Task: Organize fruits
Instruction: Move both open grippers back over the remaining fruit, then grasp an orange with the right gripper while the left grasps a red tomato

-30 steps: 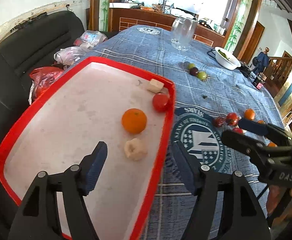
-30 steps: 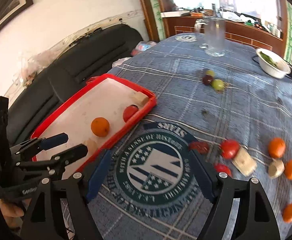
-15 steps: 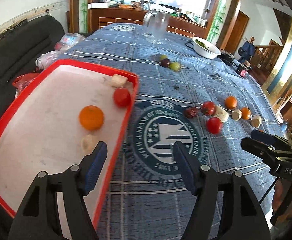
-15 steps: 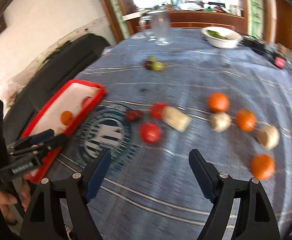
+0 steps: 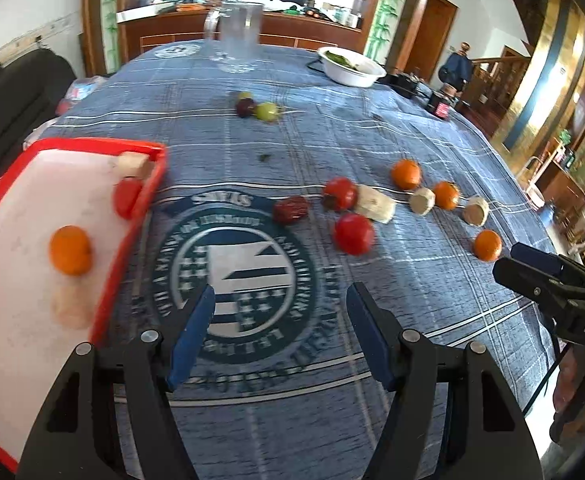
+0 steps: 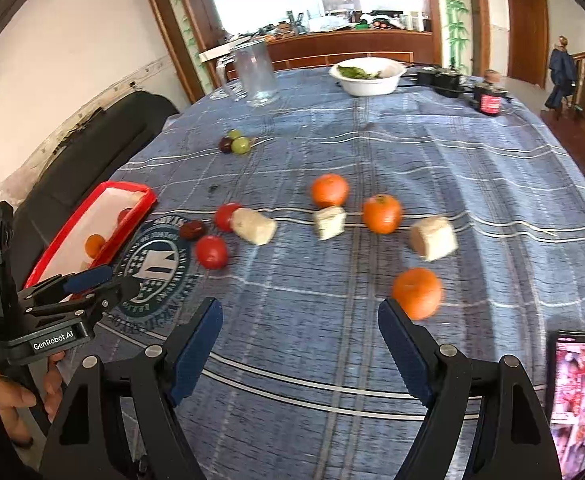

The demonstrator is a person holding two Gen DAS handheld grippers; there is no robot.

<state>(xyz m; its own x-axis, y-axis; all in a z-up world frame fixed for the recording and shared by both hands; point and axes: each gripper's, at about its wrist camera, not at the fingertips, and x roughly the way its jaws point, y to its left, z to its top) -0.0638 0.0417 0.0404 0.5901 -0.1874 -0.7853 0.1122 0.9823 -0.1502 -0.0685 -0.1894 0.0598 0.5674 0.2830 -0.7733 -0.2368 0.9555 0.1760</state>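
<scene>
A red tray (image 5: 128,236) at the table's left holds an orange (image 5: 70,250), a tomato (image 5: 126,198) and two pale chunks. On the blue cloth lie two tomatoes (image 5: 352,234), a dark date (image 5: 290,209), three oranges (image 6: 417,293) and three pale banana pieces (image 6: 432,238). My left gripper (image 5: 280,338) is open and empty over the round emblem, right of the tray. My right gripper (image 6: 298,354) is open and empty, short of the nearest orange.
Green and dark grapes (image 5: 258,109) lie further back. A glass jug (image 6: 257,74) and a white bowl (image 6: 368,76) stand at the far end. A phone (image 6: 572,392) lies at the near right edge. A black sofa (image 6: 104,136) is left of the table.
Both grippers have swung right, away from the tray, toward the loose fruit on the cloth. Both stay open and empty. No fruit has moved.
</scene>
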